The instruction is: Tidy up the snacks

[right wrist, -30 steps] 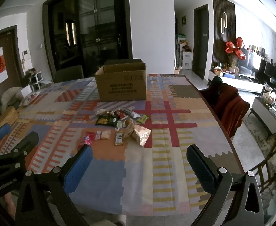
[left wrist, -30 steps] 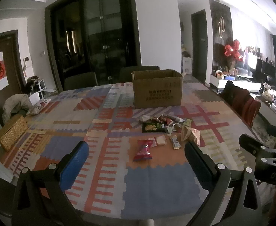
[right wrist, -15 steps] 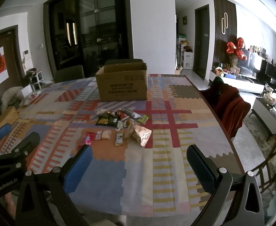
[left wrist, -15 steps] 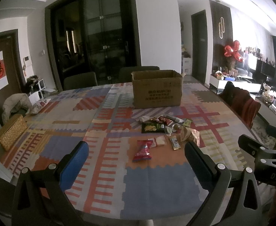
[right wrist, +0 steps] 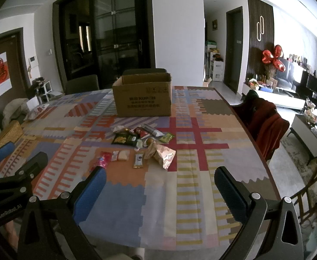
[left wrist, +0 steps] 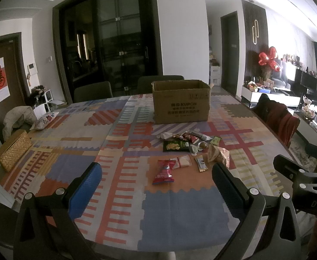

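Left wrist view shows the left gripper [left wrist: 156,184] spread wide and empty, like the right gripper [right wrist: 158,184], both hovering short of the snacks [left wrist: 186,151] scattered mid-table before the open cardboard box [left wrist: 181,103], likely their destination

Home dining area, patterned table [left wrist: 123,216], chairs [left wrist: 93,91], sideboard [right wrist: 288,99]

Loose snack packets [left wrist: 186,151] scattered flat mid-table, red packet [left wrist: 164,172] nearest, open cardboard box [left wrist: 181,101] upright behind them
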Demonstrator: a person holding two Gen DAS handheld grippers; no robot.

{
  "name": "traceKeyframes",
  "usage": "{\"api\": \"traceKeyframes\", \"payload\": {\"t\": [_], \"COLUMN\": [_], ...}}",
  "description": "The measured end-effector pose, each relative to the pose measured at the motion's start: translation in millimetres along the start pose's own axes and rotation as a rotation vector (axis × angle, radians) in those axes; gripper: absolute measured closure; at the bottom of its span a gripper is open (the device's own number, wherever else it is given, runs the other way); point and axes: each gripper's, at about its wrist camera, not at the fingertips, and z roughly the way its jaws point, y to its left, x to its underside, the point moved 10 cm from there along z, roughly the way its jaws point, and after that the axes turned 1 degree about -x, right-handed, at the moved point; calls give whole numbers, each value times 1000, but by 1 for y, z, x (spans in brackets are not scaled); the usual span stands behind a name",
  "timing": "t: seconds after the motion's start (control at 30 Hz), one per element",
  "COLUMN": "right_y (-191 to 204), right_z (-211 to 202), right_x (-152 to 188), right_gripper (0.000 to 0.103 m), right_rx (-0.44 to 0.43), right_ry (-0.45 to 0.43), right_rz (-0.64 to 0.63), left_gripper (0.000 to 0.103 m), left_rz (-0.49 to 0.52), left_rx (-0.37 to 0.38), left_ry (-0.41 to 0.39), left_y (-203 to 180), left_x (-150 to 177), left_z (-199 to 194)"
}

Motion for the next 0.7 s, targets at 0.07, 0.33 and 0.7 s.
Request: {"api": "traceKeyframes", "payload": {"t": [0.07, 0.33, 0.7], "right_y": [0, 1, 1], "right_z": [-1, 0, -1], "right_x": [0, -1, -1], "right_gripper": [2, 2, 2], "right_rx": [-1, 3, 0], "right_ry": [0, -1, -3], "right_rz": [-1, -1, -2], "left_gripper": [0, 0, 0], "left_rz": [0, -1, -1], "left_rx": [4, -1, 4], "left_ry": [0, -4, -2], "left_y": [0, 0, 0], "left_x": [0, -1, 0], "left_z": [0, 0, -1]}}
